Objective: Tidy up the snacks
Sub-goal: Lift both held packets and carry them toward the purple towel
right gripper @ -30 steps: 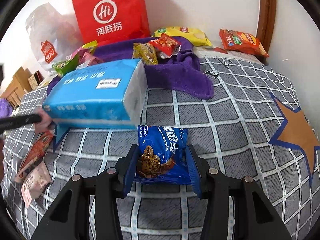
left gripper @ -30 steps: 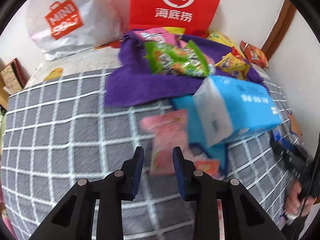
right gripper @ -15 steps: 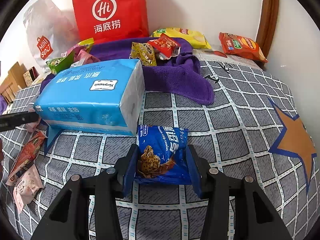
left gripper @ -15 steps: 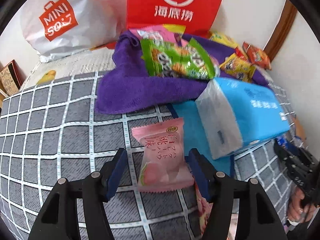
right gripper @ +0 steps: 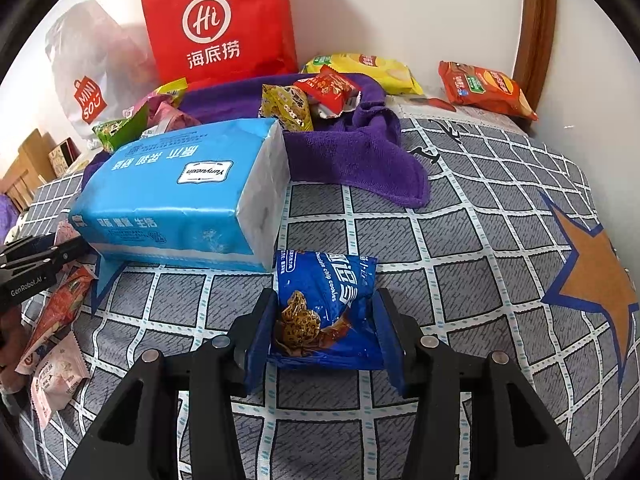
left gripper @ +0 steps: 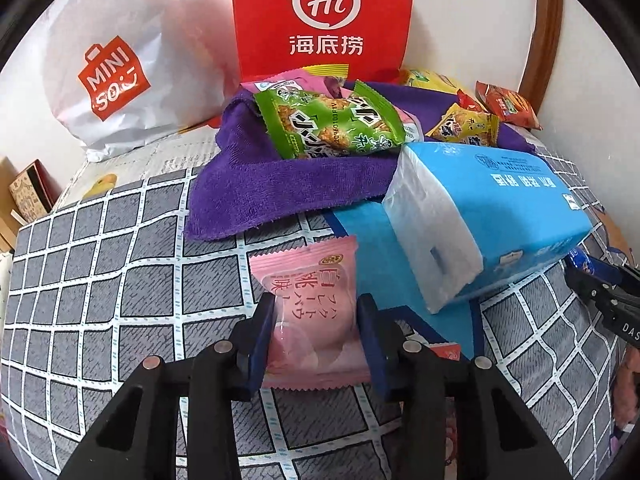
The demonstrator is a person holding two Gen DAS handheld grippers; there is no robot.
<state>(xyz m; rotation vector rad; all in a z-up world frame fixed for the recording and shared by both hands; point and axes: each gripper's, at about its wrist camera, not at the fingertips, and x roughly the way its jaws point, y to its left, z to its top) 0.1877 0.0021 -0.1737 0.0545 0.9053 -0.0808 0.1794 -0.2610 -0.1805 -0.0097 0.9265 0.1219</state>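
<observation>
Standing upright, pink snack packet (left gripper: 310, 312) (long axis vertical)

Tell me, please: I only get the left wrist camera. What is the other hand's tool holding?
Observer: The right gripper is clamped on a blue foil packet of chocolate chip cookies, just in front of the blue plastic tissue pack.
Operator: Is anything printed on top of that pack?
Observer: A white label reading Yunyuexin.
Operator: And to the right of the cookies?
Observer: A large orange star with a blue outline, printed on the grey checked bedcover.
</observation>
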